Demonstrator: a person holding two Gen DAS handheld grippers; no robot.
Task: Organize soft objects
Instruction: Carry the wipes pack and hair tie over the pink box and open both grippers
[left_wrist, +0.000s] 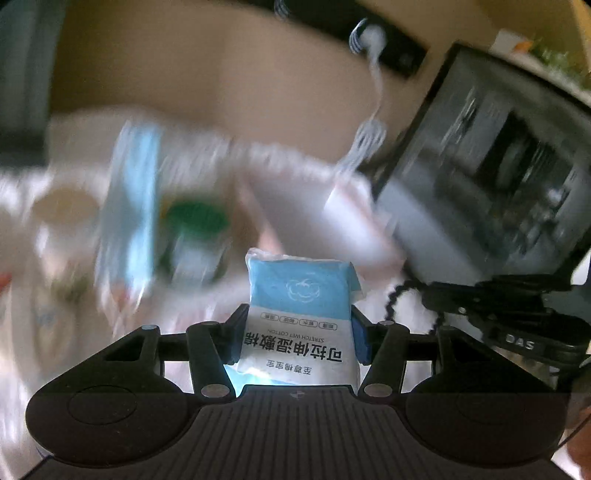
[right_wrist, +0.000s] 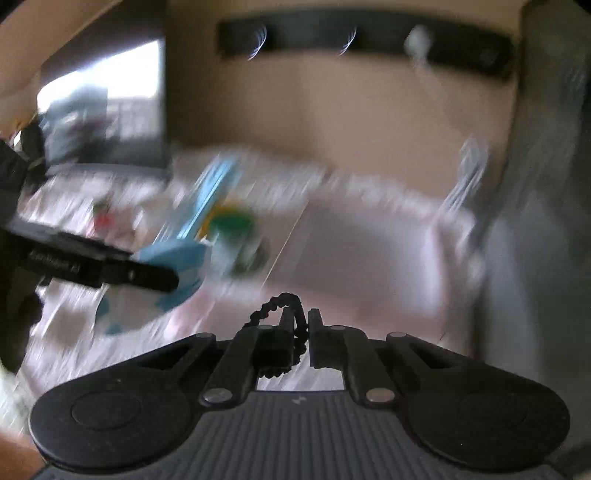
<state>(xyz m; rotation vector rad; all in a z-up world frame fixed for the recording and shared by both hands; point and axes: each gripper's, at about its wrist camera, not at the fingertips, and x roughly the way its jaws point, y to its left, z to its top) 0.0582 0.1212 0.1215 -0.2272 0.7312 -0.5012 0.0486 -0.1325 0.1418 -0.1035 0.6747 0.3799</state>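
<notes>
Left wrist view, nearest: the left gripper (left_wrist: 299, 332), its black linkage arms drawn in, is clamped on a soft blue-and-white plastic packet of cotton pads (left_wrist: 301, 314) printed "STRETCH WET COTTON". The packet stands upright between the blue-padded fingers (left_wrist: 360, 338), its blue upper half rising clear above them and its white lower half reaching back toward the ribbed grey gripper body.

To the right of the packet, the right gripper (left_wrist: 517, 325) enters the left view as a black block, with a black coiled hair tie (left_wrist: 399, 299) looped from its tip.

Right wrist view, nearest: the right gripper (right_wrist: 301, 332) has its two black fingers drawn close together, pinching the hair tie (right_wrist: 284, 325), which arches above and hangs below the fingertips. At left, the left gripper (right_wrist: 140, 275) holds the cotton packet (right_wrist: 173, 266) above a pale pink cloth-covered surface (right_wrist: 351, 295).

Farther off, heavily motion-blurred: a tall blue-and-white package (left_wrist: 129, 206), a green-capped container (left_wrist: 195, 221) and a white open box (right_wrist: 369, 243) sit on the pink surface. Behind stand a dark monitor screen (left_wrist: 498, 177) and a beige wall with a black hook rail (right_wrist: 365, 40).
</notes>
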